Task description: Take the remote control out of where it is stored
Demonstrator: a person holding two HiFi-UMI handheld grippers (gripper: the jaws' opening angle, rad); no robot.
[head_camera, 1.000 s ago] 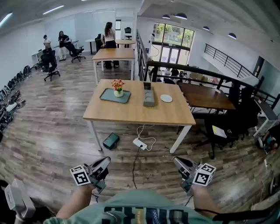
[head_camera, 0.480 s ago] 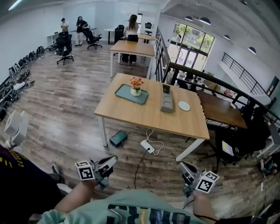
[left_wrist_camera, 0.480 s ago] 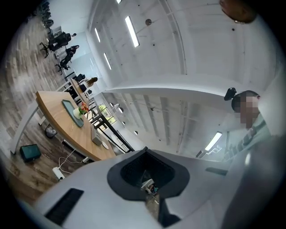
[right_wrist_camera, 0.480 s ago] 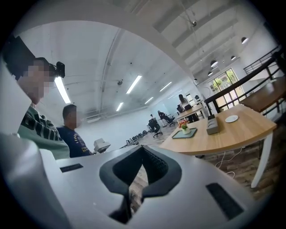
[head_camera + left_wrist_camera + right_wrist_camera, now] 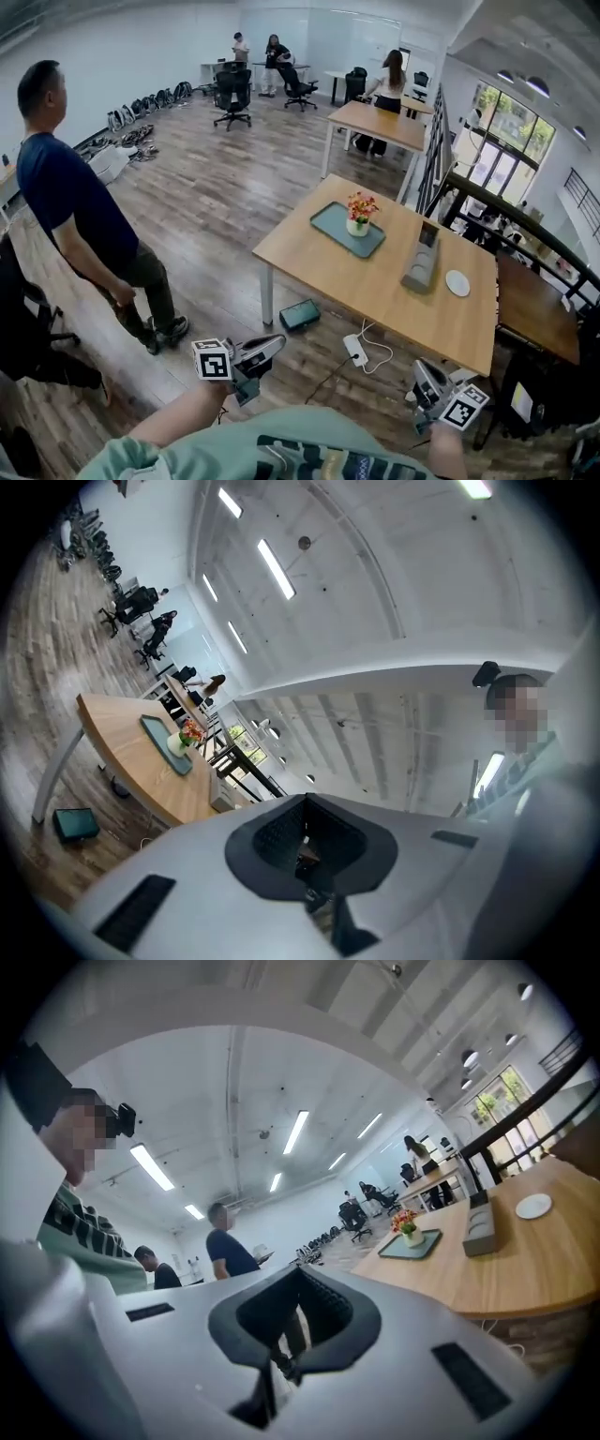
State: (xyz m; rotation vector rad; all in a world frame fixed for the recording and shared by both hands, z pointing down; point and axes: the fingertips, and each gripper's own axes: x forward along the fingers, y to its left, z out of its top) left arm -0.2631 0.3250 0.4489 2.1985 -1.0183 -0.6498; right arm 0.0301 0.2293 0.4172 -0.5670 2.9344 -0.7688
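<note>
Contents of the grey box (image 5: 421, 268) on the table (image 5: 319, 272), indistinctly small.

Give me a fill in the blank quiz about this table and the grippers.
1. The teal rectangular tray on the wooden table holds a white vase of ____.
2. In the head view, the round white dish lies to the ____ of the long grey box.
3. The white power strip lies on the wooden ____.
4. Both the left gripper and right gripper have ____ jaws.
Missing: flowers; right; floor; shut.

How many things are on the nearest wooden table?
4: teal rectangular tray, white flower vase standing on it, long grey box beside them, round white dish right of that. Box contents hidden.
</note>
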